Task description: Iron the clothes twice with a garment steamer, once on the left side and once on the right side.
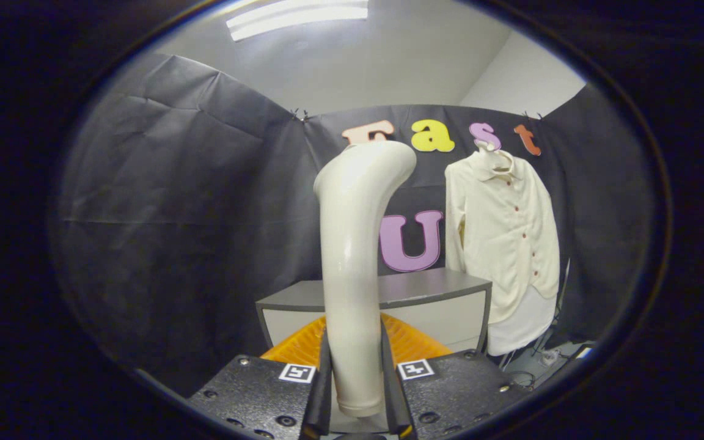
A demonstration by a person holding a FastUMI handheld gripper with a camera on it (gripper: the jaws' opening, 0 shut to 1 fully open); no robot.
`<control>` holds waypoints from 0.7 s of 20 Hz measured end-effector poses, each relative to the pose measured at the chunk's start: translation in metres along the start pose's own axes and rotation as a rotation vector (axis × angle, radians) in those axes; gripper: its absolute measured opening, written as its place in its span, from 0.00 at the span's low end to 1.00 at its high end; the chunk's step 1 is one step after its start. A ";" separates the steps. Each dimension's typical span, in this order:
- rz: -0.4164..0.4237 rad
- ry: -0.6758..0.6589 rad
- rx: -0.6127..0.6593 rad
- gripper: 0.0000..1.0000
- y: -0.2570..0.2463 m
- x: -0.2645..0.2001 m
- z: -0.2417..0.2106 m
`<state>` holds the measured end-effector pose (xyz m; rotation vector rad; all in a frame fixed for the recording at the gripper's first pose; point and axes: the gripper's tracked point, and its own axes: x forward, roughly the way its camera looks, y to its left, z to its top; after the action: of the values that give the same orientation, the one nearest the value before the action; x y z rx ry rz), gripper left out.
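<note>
1. The steamer (352, 269) is seen clamped between the gripper (355, 391) fingers, both pressed on the lower end of its cream handle.
2. The handle is held upright, its long axis rising from the fingers and bending at the top toward the right, where the head is turned away from the camera.
3. The shirt (508, 238) is found beyond the fingers and off to the right of the steamer, hung high against the booth wall with its button front facing out.
4. The shirt's long axis runs top to bottom, so up-and-down strokes are called for, it is judged, one on each side of the button row.
5. A grey cabinet (425, 290) is seen behind the steamer, left of the shirt's hem, with an orange ribbed thing (413, 342) lying just ahead of the fingers.
6. The steamer and shirt are well apart; no contact is made yet, so neither pass looks begun.
7. The key relation: the shirt lies forward and to the right, so the steamer must be carried that way, with the head brought round to face the cloth.
8. The cabinet corner sits near that path and could be clipped if the steamer is carried low.
</note>
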<state>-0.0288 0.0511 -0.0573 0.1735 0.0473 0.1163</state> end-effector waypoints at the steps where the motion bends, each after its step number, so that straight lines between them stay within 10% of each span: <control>1: 0.005 -0.003 0.024 0.35 0.005 0.001 0.002; 14: -0.090 -0.033 -0.057 0.34 -0.002 -0.004 0.016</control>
<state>-0.0316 0.0456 -0.0421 0.1157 0.0192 0.0247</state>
